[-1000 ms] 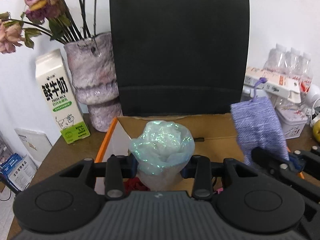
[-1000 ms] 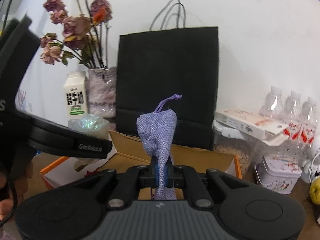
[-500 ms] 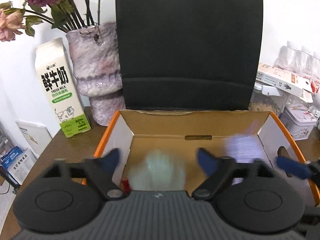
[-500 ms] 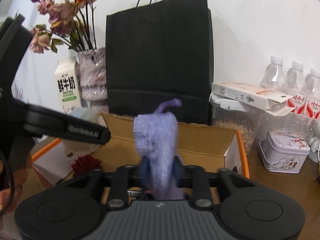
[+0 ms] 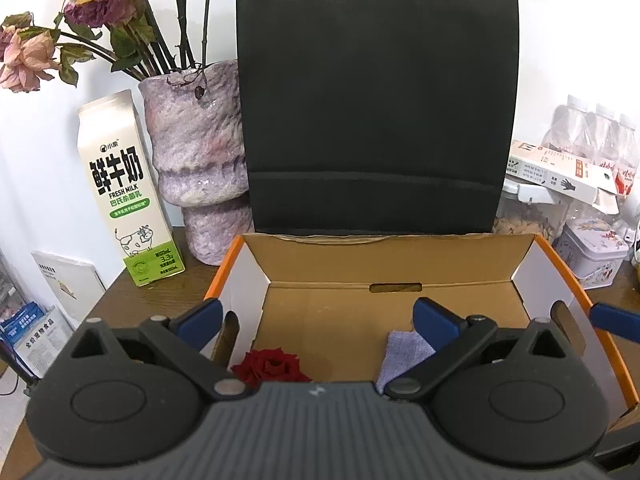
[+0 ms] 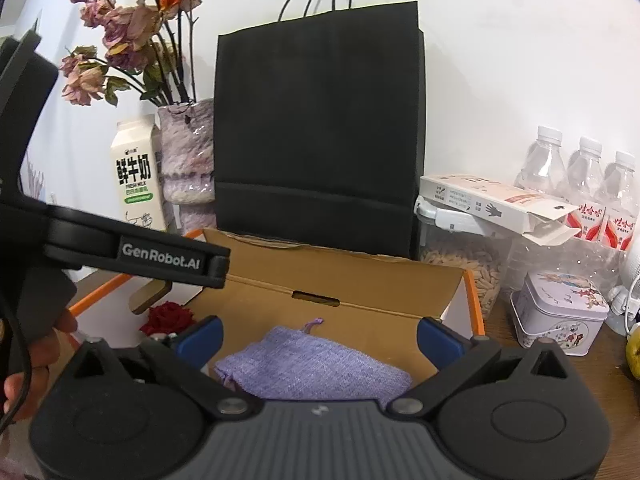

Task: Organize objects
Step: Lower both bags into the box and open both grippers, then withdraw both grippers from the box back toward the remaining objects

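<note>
Wooden table (image 5: 120, 292), cardboard box (image 5: 400, 264) (lilac pouch (image 6: 312, 364) inside), right gripper (image 6: 318, 338) spread

Bg clutter: black paper bag (image 5: 376, 112) upright at wall, milk carton (image 5: 126, 196) beside purple vase (image 5: 198, 160) w/ dried roses (image 6: 132, 32), water bottles (image 6: 580, 176), tin (image 6: 560, 312).

Wooden table (image 5: 120, 292); cardboard box (image 5: 384, 256), milk carton (image 5: 124, 192), vase (image 5: 200, 152)

purple pouch (image 5: 404, 350) and red rose (image 5: 270, 366) part-hidden behind gripper body
</note>
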{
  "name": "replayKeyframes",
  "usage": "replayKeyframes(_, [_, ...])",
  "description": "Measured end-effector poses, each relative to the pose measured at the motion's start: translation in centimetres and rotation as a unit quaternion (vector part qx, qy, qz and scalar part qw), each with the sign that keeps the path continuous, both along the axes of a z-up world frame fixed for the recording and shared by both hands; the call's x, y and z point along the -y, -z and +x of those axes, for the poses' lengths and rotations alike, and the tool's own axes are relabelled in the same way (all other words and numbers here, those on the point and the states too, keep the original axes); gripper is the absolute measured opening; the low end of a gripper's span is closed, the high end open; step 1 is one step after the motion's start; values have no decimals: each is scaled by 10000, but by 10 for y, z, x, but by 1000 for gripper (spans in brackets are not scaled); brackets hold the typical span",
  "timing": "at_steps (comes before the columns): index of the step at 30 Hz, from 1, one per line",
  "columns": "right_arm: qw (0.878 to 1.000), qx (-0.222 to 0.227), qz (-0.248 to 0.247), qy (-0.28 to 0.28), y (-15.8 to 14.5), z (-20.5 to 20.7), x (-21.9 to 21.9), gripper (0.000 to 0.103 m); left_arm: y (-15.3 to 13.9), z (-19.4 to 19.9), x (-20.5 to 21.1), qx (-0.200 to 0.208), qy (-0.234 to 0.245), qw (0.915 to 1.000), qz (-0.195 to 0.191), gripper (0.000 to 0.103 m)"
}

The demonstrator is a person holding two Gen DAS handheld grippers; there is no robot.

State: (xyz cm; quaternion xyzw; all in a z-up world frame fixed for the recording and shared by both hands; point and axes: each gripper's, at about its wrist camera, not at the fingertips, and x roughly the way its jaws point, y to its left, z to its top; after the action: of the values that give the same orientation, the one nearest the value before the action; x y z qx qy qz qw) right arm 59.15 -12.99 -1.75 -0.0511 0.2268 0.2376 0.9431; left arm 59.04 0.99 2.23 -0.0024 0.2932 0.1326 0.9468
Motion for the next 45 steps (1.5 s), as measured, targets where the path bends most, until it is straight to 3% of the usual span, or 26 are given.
replayKeyframes(12, [9992, 396, 58, -91, -26, -33, 5, 103, -17, -32, 2, 161, 9, 9998, -126, 103])
replayKeyframes(25, [9987, 461, 91, -179, -43, -75, 6, 103, -34, -77, 15, 259, 152, 9995, -85, 103])
replayKeyframes(45, [9988, 490, 35, -68, -73, -170, 15, 103, -72, -190, 16, 668, 172, 9975, -157, 103])
